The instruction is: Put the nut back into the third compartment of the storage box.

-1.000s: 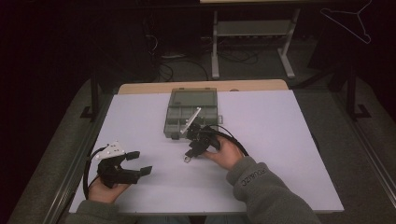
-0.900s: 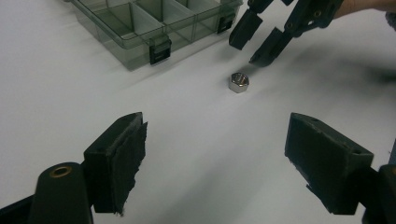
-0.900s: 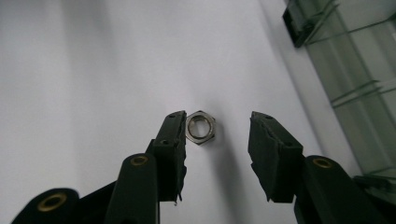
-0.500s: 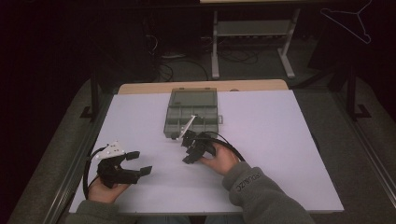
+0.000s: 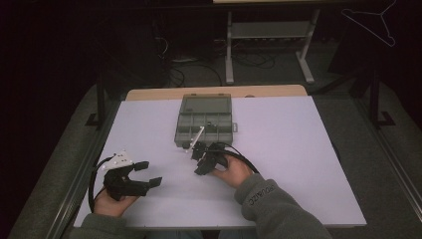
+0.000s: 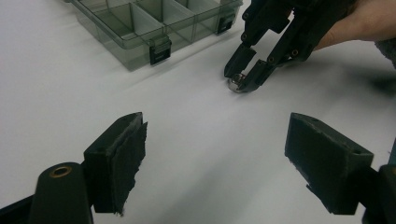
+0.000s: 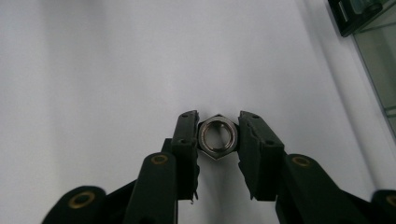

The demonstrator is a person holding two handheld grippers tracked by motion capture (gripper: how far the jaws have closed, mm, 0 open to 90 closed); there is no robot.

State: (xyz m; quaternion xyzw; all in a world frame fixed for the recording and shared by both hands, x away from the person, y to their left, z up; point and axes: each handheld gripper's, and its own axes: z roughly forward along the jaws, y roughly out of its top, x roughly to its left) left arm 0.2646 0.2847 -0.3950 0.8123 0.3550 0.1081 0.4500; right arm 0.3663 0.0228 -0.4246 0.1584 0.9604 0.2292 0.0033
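Now | right claw clamped on nut, closing | organizer box edge near | left claw apart

Right gripper is down on the white table, its two black jaws just closing in on a steel hex nut lying flat, pads pressing its opposite sides, and the corner of a clear compartment box sits at top right

Shiny smooth metal nut; smoky translucent plastic organiser box; matt white tabletop; rough matt black gripper pads
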